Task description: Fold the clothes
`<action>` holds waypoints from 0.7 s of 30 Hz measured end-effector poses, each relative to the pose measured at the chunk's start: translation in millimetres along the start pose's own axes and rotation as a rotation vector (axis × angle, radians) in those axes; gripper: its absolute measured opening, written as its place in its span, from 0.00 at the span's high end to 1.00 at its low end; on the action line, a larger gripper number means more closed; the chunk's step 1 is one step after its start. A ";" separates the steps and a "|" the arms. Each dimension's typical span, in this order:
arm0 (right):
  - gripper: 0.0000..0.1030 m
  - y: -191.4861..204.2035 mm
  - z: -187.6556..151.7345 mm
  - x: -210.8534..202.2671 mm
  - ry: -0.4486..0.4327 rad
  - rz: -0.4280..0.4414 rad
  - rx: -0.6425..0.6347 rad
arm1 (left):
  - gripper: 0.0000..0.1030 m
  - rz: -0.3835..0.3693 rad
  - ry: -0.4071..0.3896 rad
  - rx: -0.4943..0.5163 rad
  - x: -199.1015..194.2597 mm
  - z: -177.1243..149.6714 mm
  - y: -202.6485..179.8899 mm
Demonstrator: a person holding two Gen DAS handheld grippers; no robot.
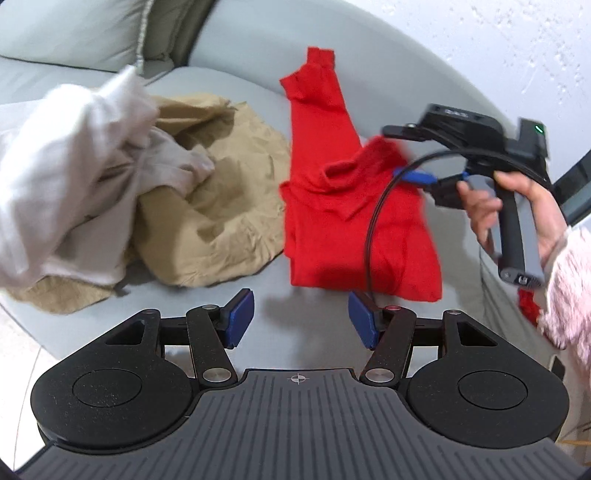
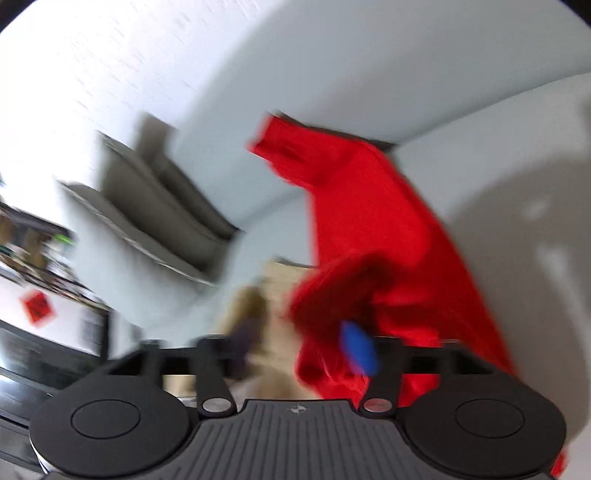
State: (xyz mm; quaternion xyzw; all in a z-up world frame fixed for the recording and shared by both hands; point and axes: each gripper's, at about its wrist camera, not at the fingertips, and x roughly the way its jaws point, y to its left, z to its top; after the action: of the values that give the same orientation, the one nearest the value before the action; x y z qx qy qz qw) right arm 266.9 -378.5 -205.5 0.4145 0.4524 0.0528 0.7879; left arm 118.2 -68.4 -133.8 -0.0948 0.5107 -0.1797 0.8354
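Right wrist view motion-blurred; white garment (image 1: 55, 177) smeared, cut off at left edge.

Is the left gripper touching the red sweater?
Apart. The left wrist view shows the left gripper with open jaws over bare grey sofa cushion, the red sweater lying beyond its fingertips with nothing between the pads.

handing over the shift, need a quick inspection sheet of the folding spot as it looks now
surface: grey sofa seat, partly bare
job's things: red sweater partly folded; tan garment crumpled; white garment heaped on the tan one
clutter: nothing seen
grippers: left gripper open, nothing between its pads; right gripper over the sweater, jaws apart, view blurred
cables: black cable hanging from the right gripper across the sweater
surroundings: sofa cushions, white wall
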 end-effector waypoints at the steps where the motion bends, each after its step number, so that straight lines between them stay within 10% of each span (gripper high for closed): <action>1: 0.35 -4.4 2.5 -2.9 0.009 0.024 -0.006 | 0.39 -0.002 0.012 0.001 9.8 2.6 -2.0; 14: 0.31 -113.5 -51.6 -69.7 0.019 -0.124 0.016 | 0.36 0.029 0.108 -0.142 114.6 19.5 -12.4; 21: 0.19 -156.0 -74.2 -48.2 0.041 0.050 0.282 | 0.36 -0.068 0.166 -0.319 153.2 25.6 8.6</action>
State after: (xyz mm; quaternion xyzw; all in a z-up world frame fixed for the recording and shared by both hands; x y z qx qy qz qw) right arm 137.1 -457.2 -300.9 0.5309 0.4608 0.0167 0.7110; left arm 206.0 -122.1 -250.4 -0.2284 0.5962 -0.1318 0.7583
